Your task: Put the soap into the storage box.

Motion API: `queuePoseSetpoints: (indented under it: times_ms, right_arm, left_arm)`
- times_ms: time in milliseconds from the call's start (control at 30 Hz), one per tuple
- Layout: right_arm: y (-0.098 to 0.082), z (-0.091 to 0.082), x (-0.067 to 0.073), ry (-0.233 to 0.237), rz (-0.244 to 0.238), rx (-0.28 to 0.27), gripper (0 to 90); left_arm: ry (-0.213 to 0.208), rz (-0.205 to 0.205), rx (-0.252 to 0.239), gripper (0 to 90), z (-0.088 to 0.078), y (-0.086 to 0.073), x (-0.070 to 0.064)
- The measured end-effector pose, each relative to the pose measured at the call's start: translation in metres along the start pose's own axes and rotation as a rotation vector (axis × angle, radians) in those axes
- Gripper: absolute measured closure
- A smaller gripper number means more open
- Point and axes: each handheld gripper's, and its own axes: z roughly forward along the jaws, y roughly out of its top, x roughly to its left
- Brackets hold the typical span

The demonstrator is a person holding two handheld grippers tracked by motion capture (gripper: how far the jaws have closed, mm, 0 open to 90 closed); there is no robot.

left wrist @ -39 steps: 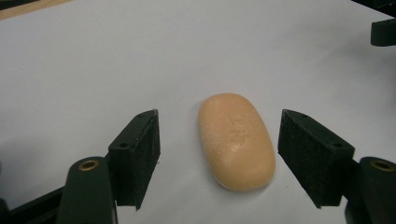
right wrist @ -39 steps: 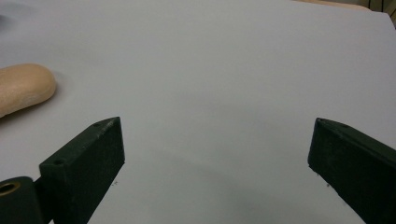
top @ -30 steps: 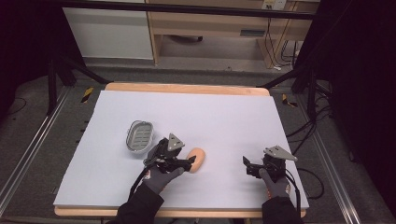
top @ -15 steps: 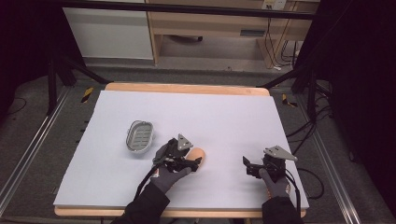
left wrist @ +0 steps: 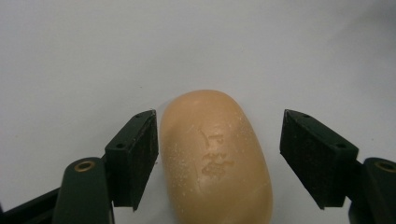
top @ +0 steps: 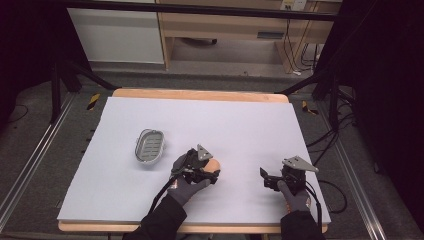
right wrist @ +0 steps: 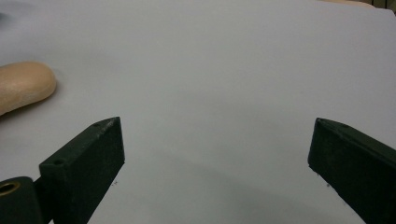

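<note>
A wooden tabletop (top: 200, 94) stood in front of me, nearly all of it covered by a pale sheet (top: 225, 125), so that the wood showed just along the far edge and the near one. On the sheet, left of the middle, lay a small oval metal dish (top: 150, 147) with a slotted bottom. To its right and nearer the front edge, apart from it, lay a tan oval bar of soap (left wrist: 215, 158), flat on the sheet, faint marks stamped into its top.
</note>
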Motion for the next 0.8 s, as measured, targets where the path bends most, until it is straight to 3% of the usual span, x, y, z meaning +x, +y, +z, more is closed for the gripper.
queuePoseSetpoints:
  times_ms: [800]
  right_arm:
    - [0.0, 0.002, 0.001, 0.006, -0.002, 0.01, 4.0]
  left_arm:
    - [0.009, -0.016, 0.06, 26.3, 0.017, -0.007, 0.003]
